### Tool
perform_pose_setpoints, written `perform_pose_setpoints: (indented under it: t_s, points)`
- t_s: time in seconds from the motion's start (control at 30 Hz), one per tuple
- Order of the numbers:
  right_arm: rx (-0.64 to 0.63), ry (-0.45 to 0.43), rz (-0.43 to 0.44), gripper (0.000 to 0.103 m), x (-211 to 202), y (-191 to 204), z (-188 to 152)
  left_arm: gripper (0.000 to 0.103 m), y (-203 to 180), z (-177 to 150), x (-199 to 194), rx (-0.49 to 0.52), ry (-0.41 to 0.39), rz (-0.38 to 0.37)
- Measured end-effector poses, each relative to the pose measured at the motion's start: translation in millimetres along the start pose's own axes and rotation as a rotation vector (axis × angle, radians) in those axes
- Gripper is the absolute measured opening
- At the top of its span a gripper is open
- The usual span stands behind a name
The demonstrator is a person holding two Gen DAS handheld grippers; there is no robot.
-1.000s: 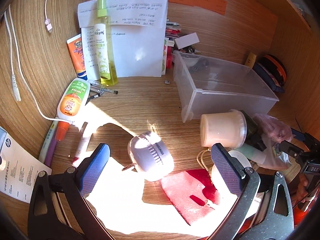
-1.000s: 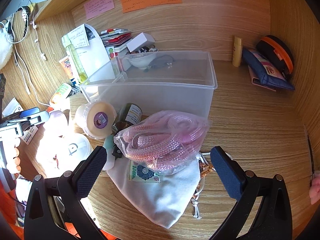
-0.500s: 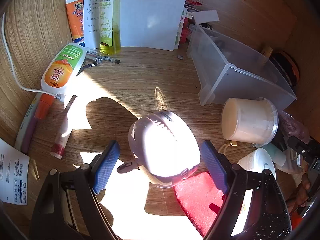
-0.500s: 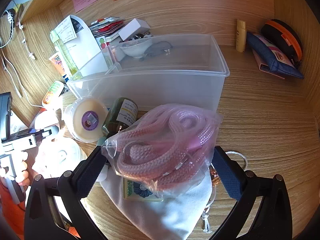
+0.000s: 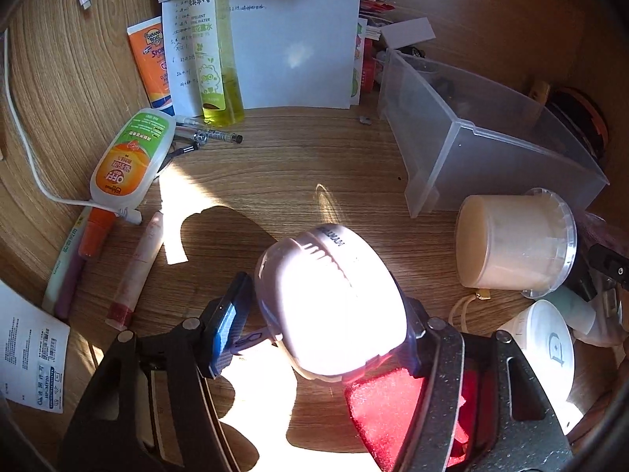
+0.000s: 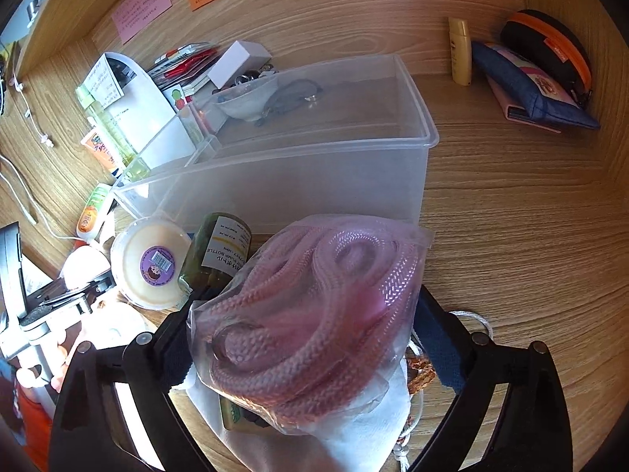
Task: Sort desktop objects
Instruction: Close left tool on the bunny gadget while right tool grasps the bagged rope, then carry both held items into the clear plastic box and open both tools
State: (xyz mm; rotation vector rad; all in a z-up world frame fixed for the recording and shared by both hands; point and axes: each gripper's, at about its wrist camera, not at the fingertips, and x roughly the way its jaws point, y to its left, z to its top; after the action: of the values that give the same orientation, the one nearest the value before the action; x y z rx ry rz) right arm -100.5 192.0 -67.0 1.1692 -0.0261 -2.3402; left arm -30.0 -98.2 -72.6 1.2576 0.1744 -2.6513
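Plastic bin [image 6: 412, 133] holds bowl [image 6: 247, 98]; left gripper [image 5: 324, 301] clamps white case [image 5: 334, 275], right gripper [image 6: 302, 318] rope bag [image 6: 322, 295].

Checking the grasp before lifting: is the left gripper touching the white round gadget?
Touching: the left wrist view shows the left gripper pressing both sides of the white round gadget.

The white and orange squeeze bottle [image 5: 129, 161] lying on the worktop reads "OFF!", upside down in the left wrist view. The orange tube [image 5: 151, 63] behind it says "BANANA BOAT SPORT", and the tall yellow bottle [image 5: 215, 47] carries "REPELLENT FLORAL WATER". The dark green jar [image 6: 218, 249] has "BOTTLE" on its label.
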Motion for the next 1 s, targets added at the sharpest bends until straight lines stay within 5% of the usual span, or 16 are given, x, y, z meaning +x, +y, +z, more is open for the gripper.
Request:
perform_pose_setpoints:
  t_s: [0.43, 1.0]
  points:
    - [-0.052, -0.060, -0.020, 0.067, -15, 1, -3, 0.064, -8, 8, -20, 0.029, -0.098, 0.046]
    - [-0.078, -0.151, 0.005, 0.064, -60, 2, 0, 0.064, -20, 35, -53, 0.028, -0.173, -0.011]
